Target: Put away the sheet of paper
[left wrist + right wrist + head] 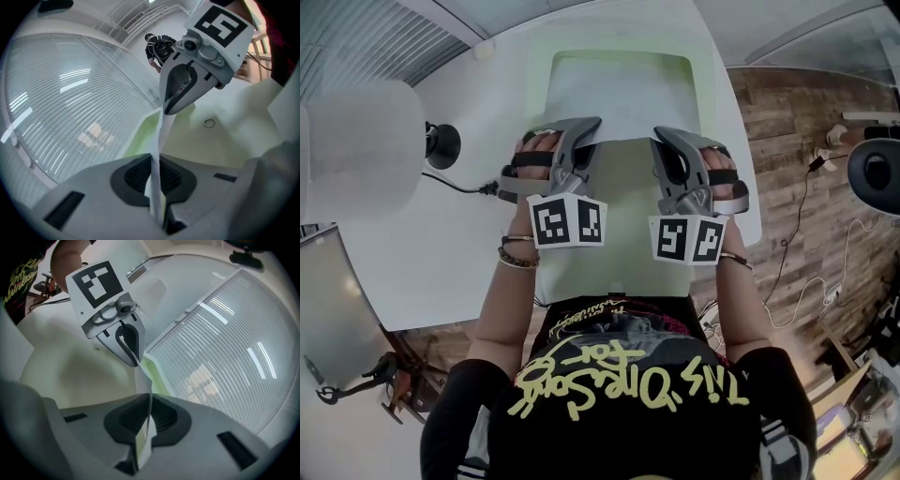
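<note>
A white sheet of paper [619, 94] lies over a pale green folder [628, 206] on the white table. I hold the sheet's near edge with both grippers, and that edge is lifted slightly. My left gripper [581, 133] is shut on the edge at the left, where the paper [157, 140] runs thin between its pads [136, 176]. My right gripper [667, 141] is shut on the edge at the right, with the paper [143, 380] pinched between its pads [164, 417]. Each gripper view shows the other gripper, the right gripper [168, 108] and the left gripper [134, 363], clamped on the same edge. Folder green [154, 376] shows beyond.
A lamp with a white shade [358, 141], a black base [442, 145] and a cable stands at the table's left. The table's right edge [741, 141] drops to a wood floor with cables. A slatted glass wall [61, 93] is ahead, and a person [159, 47] stands far off.
</note>
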A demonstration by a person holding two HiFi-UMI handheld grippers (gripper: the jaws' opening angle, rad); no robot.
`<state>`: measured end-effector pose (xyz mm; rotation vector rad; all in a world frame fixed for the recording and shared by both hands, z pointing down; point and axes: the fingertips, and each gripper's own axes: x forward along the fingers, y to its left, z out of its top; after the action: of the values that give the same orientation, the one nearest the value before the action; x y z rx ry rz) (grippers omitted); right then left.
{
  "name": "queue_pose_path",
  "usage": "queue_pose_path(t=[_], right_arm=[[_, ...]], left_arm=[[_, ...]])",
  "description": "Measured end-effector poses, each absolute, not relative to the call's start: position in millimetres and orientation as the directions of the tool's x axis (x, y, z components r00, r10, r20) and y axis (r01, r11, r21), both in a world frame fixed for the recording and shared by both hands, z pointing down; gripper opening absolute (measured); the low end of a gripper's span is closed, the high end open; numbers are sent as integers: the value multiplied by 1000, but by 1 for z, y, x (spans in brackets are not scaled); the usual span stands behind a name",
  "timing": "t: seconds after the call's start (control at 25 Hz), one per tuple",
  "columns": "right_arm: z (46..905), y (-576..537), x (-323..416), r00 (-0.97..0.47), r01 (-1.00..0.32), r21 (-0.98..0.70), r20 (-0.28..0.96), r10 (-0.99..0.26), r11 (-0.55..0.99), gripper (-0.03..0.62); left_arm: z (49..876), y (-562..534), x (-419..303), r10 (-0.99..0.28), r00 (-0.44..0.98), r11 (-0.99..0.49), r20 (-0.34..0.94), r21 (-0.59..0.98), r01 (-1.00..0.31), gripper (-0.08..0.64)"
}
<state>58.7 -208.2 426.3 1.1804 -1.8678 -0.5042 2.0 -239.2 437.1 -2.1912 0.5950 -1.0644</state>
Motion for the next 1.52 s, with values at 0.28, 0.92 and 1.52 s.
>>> queue_pose_path(t=[0.28,0.92,1.52], right_arm=[[423,-216,61,-196,-528,706,440,-876,472,9],[423,-233,66,-191,-524,712,437,-879,468,9],[422,-243,71,-183,-534,710,433,-883,459,9]], left_arm=[[434,-246,4,-638,560,-698,528,-704,-131,11],[433,-260,7,-652,547,-697,525,-700,-159,11],[430,-270,11,-664,535,-692,523,-700,-176,11]])
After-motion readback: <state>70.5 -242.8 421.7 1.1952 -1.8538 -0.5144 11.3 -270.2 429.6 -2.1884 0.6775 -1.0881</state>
